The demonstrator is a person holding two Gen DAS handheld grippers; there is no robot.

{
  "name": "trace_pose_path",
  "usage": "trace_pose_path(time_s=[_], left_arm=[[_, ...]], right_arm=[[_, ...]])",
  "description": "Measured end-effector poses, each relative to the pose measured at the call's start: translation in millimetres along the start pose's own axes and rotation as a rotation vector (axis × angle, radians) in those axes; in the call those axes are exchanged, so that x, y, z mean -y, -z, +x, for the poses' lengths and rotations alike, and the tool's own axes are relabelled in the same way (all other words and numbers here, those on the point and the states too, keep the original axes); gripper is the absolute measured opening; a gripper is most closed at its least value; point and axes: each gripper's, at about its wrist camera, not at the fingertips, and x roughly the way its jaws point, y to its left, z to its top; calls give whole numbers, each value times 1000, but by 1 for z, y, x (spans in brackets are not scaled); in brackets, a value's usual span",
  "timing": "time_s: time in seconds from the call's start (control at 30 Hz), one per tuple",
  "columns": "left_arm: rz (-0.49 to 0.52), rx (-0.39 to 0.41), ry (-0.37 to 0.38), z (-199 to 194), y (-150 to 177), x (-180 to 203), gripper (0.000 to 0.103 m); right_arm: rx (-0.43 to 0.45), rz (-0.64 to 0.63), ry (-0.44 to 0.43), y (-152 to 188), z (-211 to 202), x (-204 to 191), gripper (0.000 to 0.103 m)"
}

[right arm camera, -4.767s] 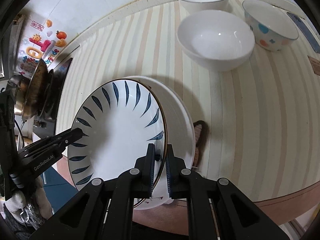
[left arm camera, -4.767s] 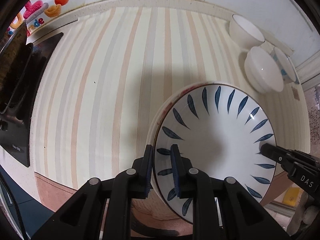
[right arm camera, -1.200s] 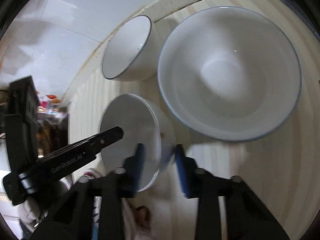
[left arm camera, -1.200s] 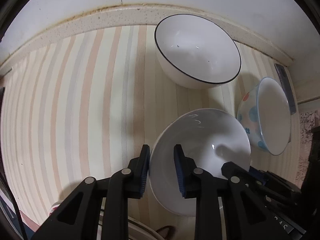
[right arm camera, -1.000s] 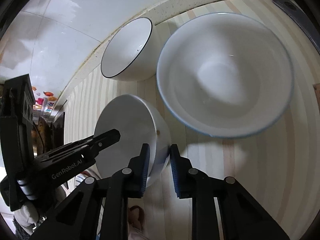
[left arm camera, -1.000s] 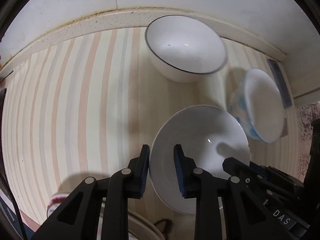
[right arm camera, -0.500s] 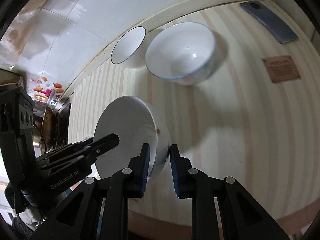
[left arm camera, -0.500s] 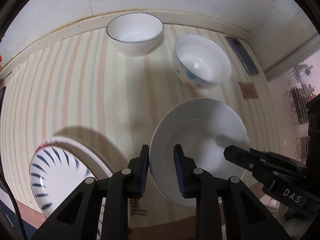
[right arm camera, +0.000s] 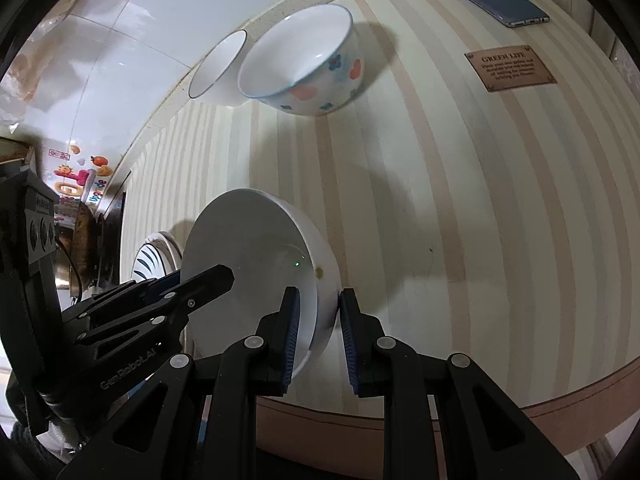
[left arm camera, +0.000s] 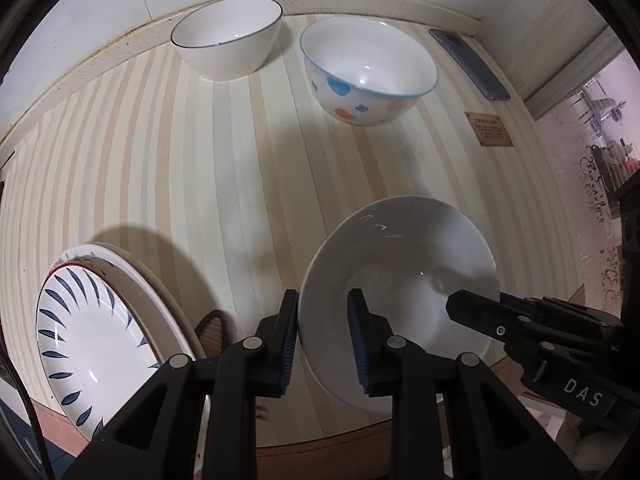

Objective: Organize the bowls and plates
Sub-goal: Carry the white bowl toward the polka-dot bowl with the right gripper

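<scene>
A plain white bowl (left arm camera: 404, 280) is held near the table's front edge by both grippers. My left gripper (left arm camera: 322, 340) is shut on its left rim; my right gripper (right arm camera: 318, 334) is shut on its right rim, and the bowl (right arm camera: 256, 272) tilts between them. The right gripper also shows in the left wrist view (left arm camera: 532, 324), the left gripper in the right wrist view (right arm camera: 160, 300). A blue-leaf plate (left arm camera: 88, 344) lies on a white plate at the front left. A black-rimmed white bowl (left arm camera: 228, 46) and a spotted bowl (left arm camera: 368, 74) stand at the back.
A striped mat (left arm camera: 200, 168) covers the table. A phone (left arm camera: 468, 64) lies at the back right by the wall, with a small brown label (left arm camera: 490, 128) in front of it. A stove area (right arm camera: 92, 248) lies to the far left.
Both grippers have carried the white bowl back from the other two bowls toward the table's front edge. The stacked plates have come into view at the left.
</scene>
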Motion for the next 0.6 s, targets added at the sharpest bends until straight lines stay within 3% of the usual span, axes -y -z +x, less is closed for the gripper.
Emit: trace_pose_path(time_s=[0.33,0.43,0.53,0.57,0.6], left_arm=[[8,-57,-12,16,4,5,22],[13,-49,-6,0,3,4,22],[-2,11,4,-33,-8,-3,23],[-15,32,18,-43,-17,-6,27],[-27,45,22,-49,-25,-9,30]], right_arm=[[-40,8,-13,1,7,10,23],[-65,27,-30,-4,4,13,24],[-40,40,-58,-15,-18,18,24],[-24,42,-61,-21,-28,20,26],[-8,51,-65,-27,-36,21,34]])
